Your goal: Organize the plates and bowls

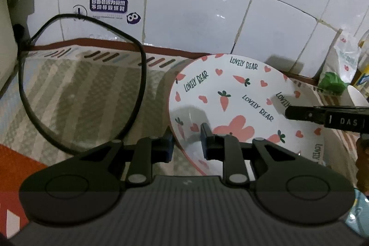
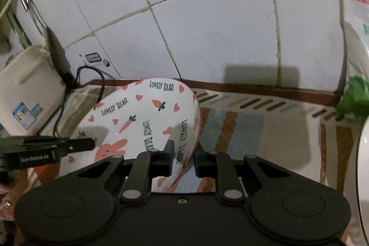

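Observation:
A white plate (image 1: 230,93) printed with carrots, hearts, a pink rabbit and "LOVELY BEAR" has a pink rim. In the left wrist view my left gripper (image 1: 187,144) is shut on the plate's near left rim, one finger inside and one outside. My right gripper (image 1: 299,113) comes in from the right, over the plate's right edge. In the right wrist view the same plate (image 2: 138,112) lies to the left, and my right gripper (image 2: 184,157) is shut on its right rim. My left gripper (image 2: 80,145) shows there at the plate's left side.
A striped mat (image 1: 69,89) covers the counter below a white tiled wall (image 1: 196,10). A black cable (image 1: 143,75) loops over the mat at left. A cream appliance (image 2: 27,89) stands far left, a green bag (image 1: 332,82) and a white bowl rim (image 2: 362,165) at right.

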Tool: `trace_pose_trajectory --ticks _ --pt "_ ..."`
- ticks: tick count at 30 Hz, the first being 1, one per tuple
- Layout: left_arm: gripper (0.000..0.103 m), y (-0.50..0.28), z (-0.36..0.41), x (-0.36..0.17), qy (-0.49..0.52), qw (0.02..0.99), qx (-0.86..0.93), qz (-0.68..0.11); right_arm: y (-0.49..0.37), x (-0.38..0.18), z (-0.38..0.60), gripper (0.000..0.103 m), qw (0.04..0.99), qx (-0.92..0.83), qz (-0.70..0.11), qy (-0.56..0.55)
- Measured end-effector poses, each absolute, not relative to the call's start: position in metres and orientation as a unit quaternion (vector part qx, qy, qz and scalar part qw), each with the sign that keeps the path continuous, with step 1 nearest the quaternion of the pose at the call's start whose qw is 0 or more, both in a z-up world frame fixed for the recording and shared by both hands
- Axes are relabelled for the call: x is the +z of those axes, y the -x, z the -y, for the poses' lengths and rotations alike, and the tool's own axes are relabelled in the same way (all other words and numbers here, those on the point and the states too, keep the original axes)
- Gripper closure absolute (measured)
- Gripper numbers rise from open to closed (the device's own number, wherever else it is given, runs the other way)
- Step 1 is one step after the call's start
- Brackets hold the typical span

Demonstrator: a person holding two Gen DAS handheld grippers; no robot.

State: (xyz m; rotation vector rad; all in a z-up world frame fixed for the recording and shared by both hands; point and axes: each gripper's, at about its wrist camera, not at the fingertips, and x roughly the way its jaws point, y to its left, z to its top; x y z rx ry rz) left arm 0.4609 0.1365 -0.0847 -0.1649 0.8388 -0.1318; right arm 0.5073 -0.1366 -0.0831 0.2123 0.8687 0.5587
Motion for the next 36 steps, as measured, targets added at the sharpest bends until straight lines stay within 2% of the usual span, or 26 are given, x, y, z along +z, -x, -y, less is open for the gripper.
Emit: trace_pose_trajectory --ticks 13,26,36 --pt "0.082 -0.413 -0.124 -0.046 0.052 0.919 -0.092 -0.38 -0.463 -0.049 0.148 0.084 0.875 0.26 -0.392 -0.115" --pt "0.081 -0.321 -0.119 -0.003 0.026 0.929 -0.124 -0.347 -0.358 -0.001 0.174 0.084 0.885 0.258 -0.368 -0.118" --pt "0.081 -0.272 -0.097 -0.007 0.002 0.926 -0.147 -0.347 -0.295 -0.01 0.197 0.084 0.89 0.236 -0.365 -0.135"
